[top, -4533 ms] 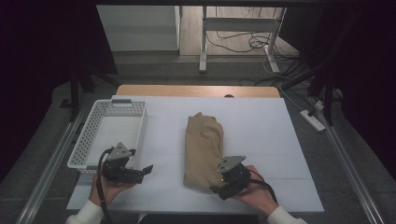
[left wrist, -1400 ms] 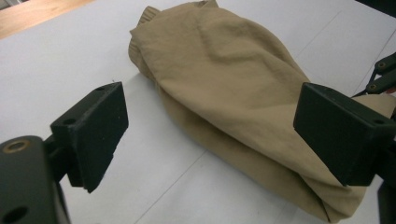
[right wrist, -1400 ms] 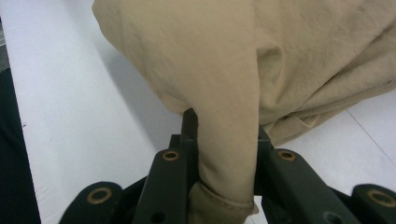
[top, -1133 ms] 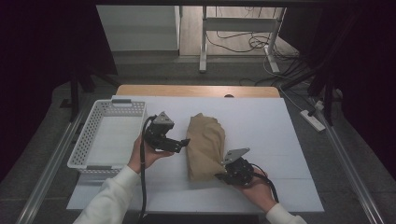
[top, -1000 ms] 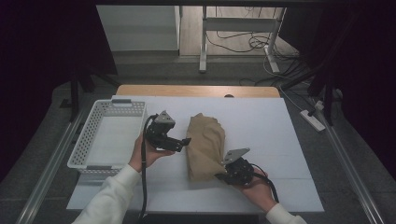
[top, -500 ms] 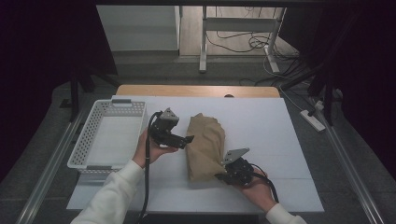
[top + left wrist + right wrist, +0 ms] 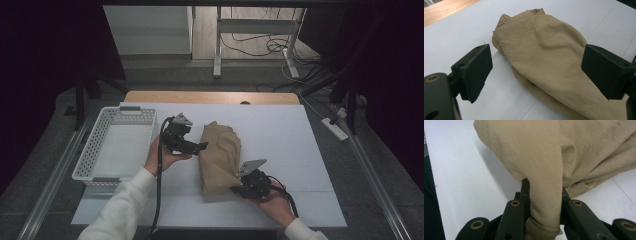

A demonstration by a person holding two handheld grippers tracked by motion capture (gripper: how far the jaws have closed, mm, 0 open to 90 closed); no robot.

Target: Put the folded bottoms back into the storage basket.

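A folded tan garment [image 7: 219, 156] lies in the middle of the white table [image 7: 295, 135]. My right gripper [image 7: 239, 185] is at its near end, shut on a fold of the tan cloth [image 7: 546, 202] that bulges up between its two black jaws. My left gripper [image 7: 201, 145] is held above the table at the garment's left side, its jaws wide open with nothing between them. In the left gripper view the garment [image 7: 549, 57] lies ahead between the two black pads [image 7: 475, 70], with its ribbed cuff [image 7: 499, 25] at the far end.
A white perforated basket [image 7: 95, 150] stands at the table's left edge. A strip of wood [image 7: 210, 97] runs along the far side. Table legs and cables lie on the floor beyond, with a power strip [image 7: 336, 128] at the right.
My left gripper has moved from the near left of the table up and to the right, close to the garment's left side. The right gripper has kept its grip at the near end.
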